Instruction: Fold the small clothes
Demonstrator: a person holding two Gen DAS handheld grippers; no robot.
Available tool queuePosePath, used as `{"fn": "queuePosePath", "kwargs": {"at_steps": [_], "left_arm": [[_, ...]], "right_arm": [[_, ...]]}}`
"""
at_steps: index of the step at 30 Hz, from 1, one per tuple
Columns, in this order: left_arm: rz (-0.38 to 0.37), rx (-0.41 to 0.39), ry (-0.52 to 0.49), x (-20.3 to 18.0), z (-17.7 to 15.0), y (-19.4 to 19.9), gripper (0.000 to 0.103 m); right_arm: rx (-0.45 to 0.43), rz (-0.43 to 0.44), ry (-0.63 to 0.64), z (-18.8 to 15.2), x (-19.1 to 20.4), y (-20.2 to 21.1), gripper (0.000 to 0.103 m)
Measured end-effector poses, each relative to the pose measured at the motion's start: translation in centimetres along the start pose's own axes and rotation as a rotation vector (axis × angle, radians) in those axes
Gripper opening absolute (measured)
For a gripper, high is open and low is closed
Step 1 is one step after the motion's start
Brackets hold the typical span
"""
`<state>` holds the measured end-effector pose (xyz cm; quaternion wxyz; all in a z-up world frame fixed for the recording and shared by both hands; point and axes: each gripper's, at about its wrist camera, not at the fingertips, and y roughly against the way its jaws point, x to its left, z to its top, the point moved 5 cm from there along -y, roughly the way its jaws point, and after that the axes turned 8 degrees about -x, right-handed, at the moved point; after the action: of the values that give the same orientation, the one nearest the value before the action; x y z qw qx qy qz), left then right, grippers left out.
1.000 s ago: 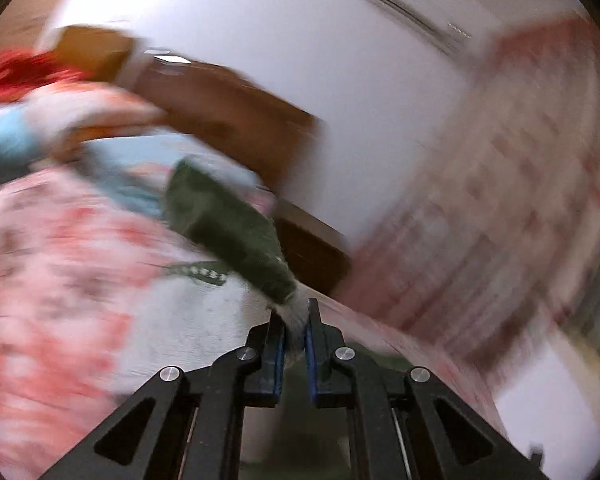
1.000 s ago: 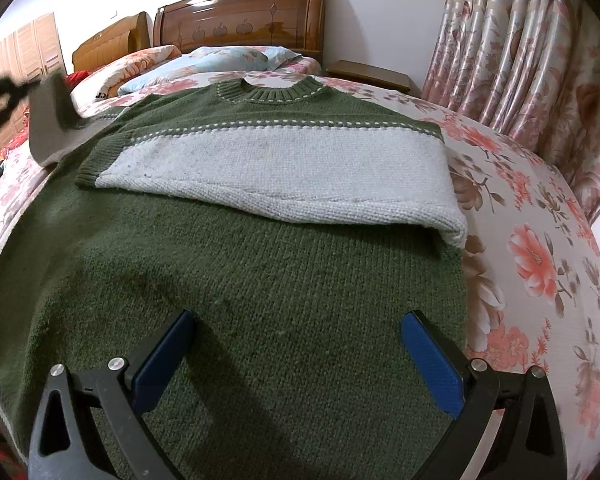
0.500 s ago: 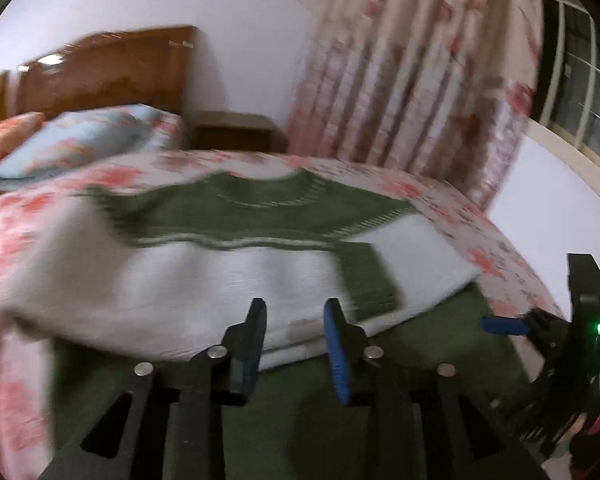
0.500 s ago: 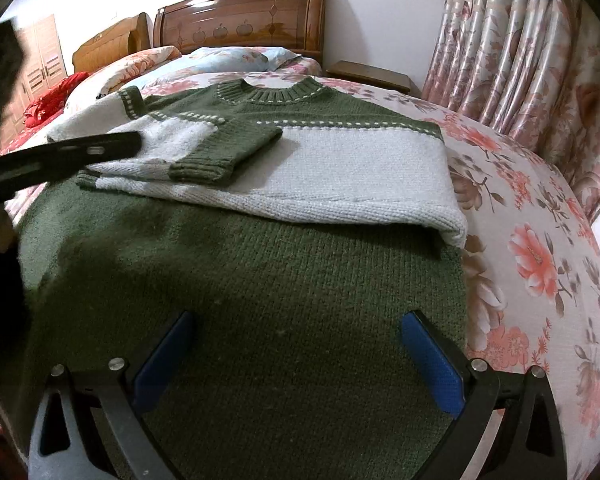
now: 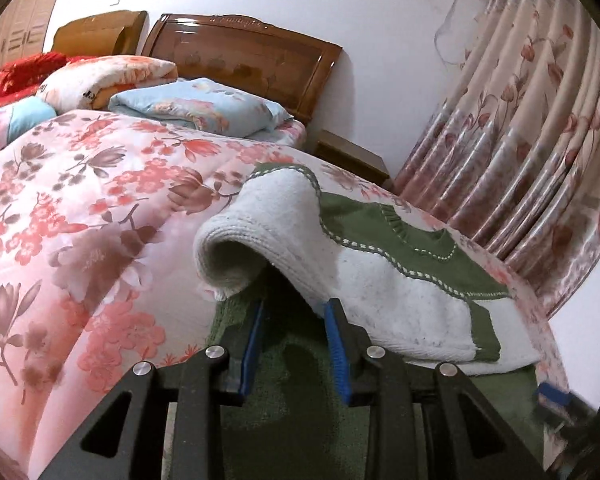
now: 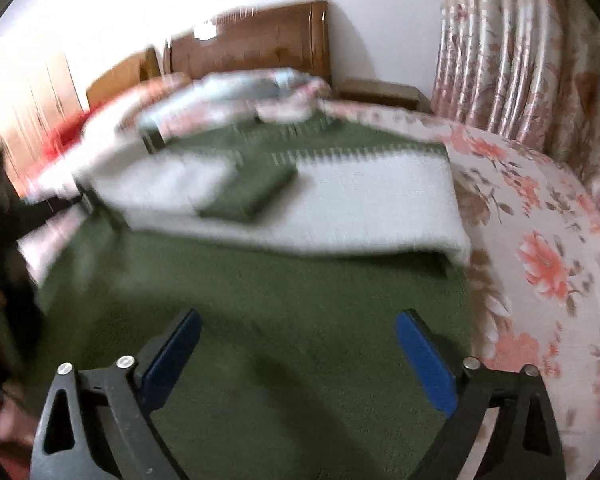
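The sweater [image 5: 400, 300] lies flat on the flowered bed cover [image 5: 80, 208], both sleeves crossed over its chest, the green cuff [image 6: 248, 196] on top, so the body can probably be folded up next. The left gripper [image 5: 294, 340] sits low over the green hem end, just beneath the raised roll of the folded sleeve, its jaws a narrow gap apart and holding nothing. The right gripper [image 6: 298, 356] hovers wide apart and empty over the lower body; its view is blurred. Behind stand pillows [image 5: 196, 108], headboard [image 5: 240, 64] and curtain [image 5: 540, 140].
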<state>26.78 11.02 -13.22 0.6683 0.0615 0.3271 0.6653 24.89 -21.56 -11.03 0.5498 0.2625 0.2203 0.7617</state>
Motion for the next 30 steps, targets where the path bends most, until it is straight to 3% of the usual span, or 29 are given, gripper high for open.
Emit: {"fn": "queuePosePath", "kwargs": {"at_steps": [5,11,14,17,21,22,23,26,30], "left_arm": [[0.016,-0.02,0.072,1.9,0.8,1.7,0.032],[0.025,-0.038,0.074,2.1,0.9,2.1,0.033],[0.022,-0.039,0.077,2.1,0.9,2.1,0.033],[0.02,-0.036,0.083,2.1,0.9,2.0,0.033],[0.02,-0.038,0.086,2.1,0.9,2.1,0.033],[0.019,-0.037,0.088,2.1,0.9,2.1,0.034],[0.019,-0.036,0.091,2.1,0.8,2.0,0.034],[0.022,-0.042,0.104,2.3,0.9,2.1,0.034],[0.024,-0.044,0.126,2.7,0.9,2.1,0.034]], "right_arm": [[-0.029,0.058,-0.069,4.3,0.8,-1.6,0.103],[0.111,0.099,-0.221,5.5,0.4,-8.9,0.103],[0.091,0.053,-0.14,5.6,2.0,-9.8,0.103],[0.077,0.063,-0.084,5.3,3.7,-10.1,0.103],[0.039,-0.012,0.027,5.0,4.8,-10.2,0.103],[0.029,-0.024,0.022,5.0,4.5,-10.0,0.047],[0.017,-0.01,-0.001,5.1,4.2,-9.8,0.103],[-0.057,0.032,-0.113,6.1,3.0,-7.8,0.103],[-0.198,0.009,-0.121,8.3,2.4,-4.0,0.103]]}}
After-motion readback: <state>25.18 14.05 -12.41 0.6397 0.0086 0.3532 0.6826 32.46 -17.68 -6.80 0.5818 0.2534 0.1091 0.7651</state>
